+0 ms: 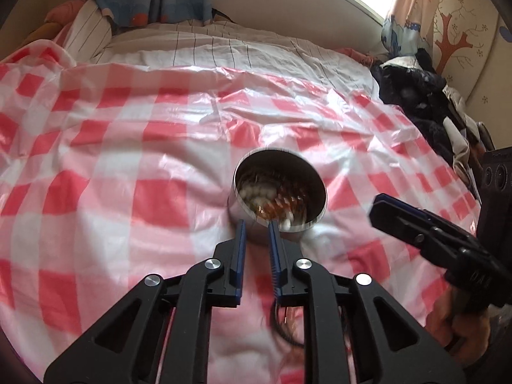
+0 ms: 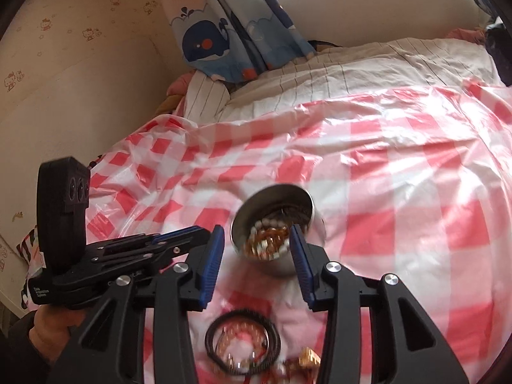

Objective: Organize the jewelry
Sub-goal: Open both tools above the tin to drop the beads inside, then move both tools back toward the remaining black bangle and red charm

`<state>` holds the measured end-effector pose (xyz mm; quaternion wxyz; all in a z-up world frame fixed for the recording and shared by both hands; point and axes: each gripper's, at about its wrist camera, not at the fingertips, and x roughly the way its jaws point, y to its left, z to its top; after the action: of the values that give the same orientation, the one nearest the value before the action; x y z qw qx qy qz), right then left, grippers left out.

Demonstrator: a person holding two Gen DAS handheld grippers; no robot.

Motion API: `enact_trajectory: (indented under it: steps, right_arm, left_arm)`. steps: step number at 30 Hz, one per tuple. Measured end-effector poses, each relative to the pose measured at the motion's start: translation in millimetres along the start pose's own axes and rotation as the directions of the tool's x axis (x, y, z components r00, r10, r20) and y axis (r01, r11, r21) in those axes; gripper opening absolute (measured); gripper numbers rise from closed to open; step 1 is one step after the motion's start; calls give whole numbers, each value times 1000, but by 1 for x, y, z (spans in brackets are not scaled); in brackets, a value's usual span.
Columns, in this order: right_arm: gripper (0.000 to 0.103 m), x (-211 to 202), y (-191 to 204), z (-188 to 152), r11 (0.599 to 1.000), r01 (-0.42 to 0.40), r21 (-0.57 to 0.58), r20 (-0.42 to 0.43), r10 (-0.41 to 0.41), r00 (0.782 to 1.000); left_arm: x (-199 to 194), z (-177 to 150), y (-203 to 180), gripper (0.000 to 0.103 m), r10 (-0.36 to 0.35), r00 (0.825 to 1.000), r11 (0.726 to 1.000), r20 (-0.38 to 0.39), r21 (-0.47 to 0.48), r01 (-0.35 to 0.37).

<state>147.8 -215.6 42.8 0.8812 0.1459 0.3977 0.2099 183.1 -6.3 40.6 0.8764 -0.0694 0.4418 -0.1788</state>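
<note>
Motion blur softens the round metal tin (image 1: 278, 192), so you cannot count the pieces inside; only white pearl-like beads (image 1: 256, 193) and amber-orange beads (image 1: 278, 208) are clear. The shiny tin stands on the glossy, wrinkled red-and-white checked plastic sheet (image 1: 128, 147) that covers the bed. Your left hand-held gripper (image 1: 257, 228) has its ribbed blue pads narrow, holding nothing, just before the tin. Your right hand-held gripper (image 2: 256, 238) is wide and empty. Below it, partly cut off, lie a black beaded bracelet (image 2: 243, 340) and a gold piece (image 2: 308, 356).
</note>
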Motion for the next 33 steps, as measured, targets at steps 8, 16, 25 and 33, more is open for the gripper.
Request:
enact_trajectory:
  steps: [8,16,25,33]
  right_arm:
    - [56,-43,-13,-69,990,98,98,-75,-90,993]
    - [58,-45,-14,-76,981,176,83,-103,-167,980]
    - [63,-36,-14,-79,982,174,73,-131,-163,978]
    - [66,-32,-11,-80,984,165,74,-144,-153,978]
  left_arm:
    - [-42,-77,-14,43,19,999,997,-30,70,-16]
    - [-39,-78,-46,56,16,999,988,-29,156,-11]
    - [-18,-77,-47,58,64,996,985,-55,162,-54]
    - [-14,-78,-52,60,84,995,980,-48,187,-74]
